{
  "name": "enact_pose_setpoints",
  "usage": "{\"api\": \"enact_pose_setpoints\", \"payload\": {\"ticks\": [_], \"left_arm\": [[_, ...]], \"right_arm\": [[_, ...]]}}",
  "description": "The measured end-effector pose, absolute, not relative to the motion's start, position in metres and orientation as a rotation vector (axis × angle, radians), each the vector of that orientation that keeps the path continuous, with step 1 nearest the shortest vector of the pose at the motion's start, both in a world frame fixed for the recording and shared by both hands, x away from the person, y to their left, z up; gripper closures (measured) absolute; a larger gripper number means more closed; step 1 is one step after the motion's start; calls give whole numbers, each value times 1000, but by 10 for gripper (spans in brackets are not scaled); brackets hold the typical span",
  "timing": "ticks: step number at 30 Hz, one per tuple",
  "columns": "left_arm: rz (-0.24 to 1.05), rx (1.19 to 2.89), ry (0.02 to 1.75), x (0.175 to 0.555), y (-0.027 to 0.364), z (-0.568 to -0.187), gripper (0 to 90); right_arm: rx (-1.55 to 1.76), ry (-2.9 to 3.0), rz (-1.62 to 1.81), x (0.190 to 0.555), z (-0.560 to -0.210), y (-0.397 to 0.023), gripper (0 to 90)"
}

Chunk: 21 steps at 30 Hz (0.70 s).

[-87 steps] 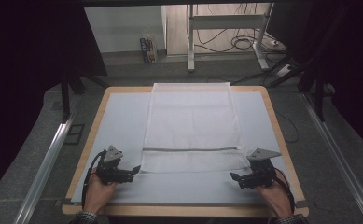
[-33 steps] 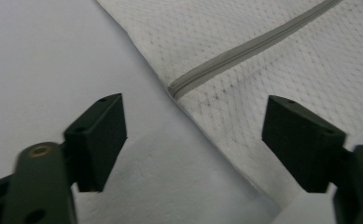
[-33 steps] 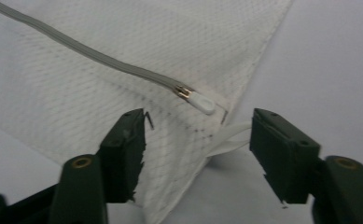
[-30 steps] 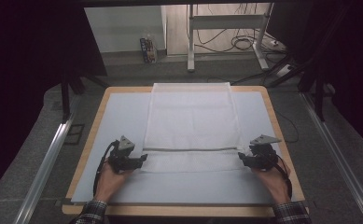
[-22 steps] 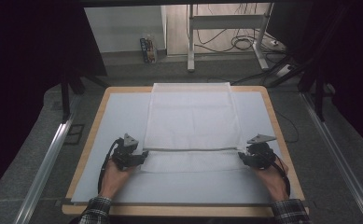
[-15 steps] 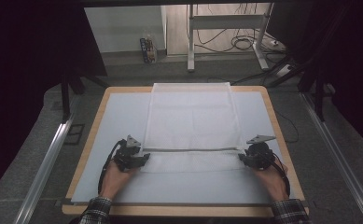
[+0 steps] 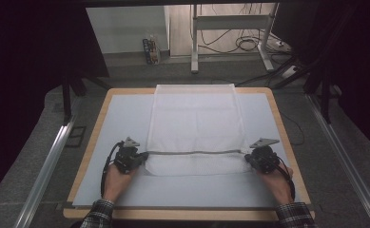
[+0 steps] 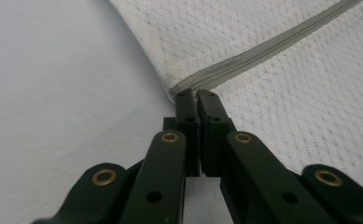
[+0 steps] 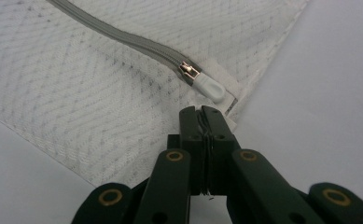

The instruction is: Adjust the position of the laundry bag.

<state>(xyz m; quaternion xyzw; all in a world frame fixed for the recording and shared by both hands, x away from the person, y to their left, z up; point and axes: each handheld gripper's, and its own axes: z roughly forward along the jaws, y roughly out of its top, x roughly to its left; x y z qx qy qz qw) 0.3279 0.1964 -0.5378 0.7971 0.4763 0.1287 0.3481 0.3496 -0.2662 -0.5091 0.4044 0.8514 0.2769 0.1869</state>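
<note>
A pale blue mat [image 7: 125, 118] covers the wooden table [image 7: 102, 102], and a white mesh bag [image 7: 194, 128] lies along the middle of it. The left gripper [image 7: 134, 157] has just closed its jaws; they are pressed together on the bag's left edge, at the end of the grey zipper [image 8: 263, 49]. The right gripper [image 7: 255, 156] has also just closed, pinching the bag's right edge. The right gripper view shows the zipper's white pull tab [image 9: 210, 87] just beyond the jaws; the high view cannot resolve it.

Plaid sleeve [image 7: 98, 214] cuffs; each black gripper [image 8: 191, 95] has 2 jaws, brass rivets, trailing cable.
</note>
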Motion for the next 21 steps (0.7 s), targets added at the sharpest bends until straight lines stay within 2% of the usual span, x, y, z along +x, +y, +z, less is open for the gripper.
{"api": "enact_pose_setpoints", "payload": {"ticks": [21], "left_arm": [[297, 2099, 1177, 315, 205, -529, 891]], "right_arm": [[1019, 2410, 829, 331, -498, -267, 877]]}}
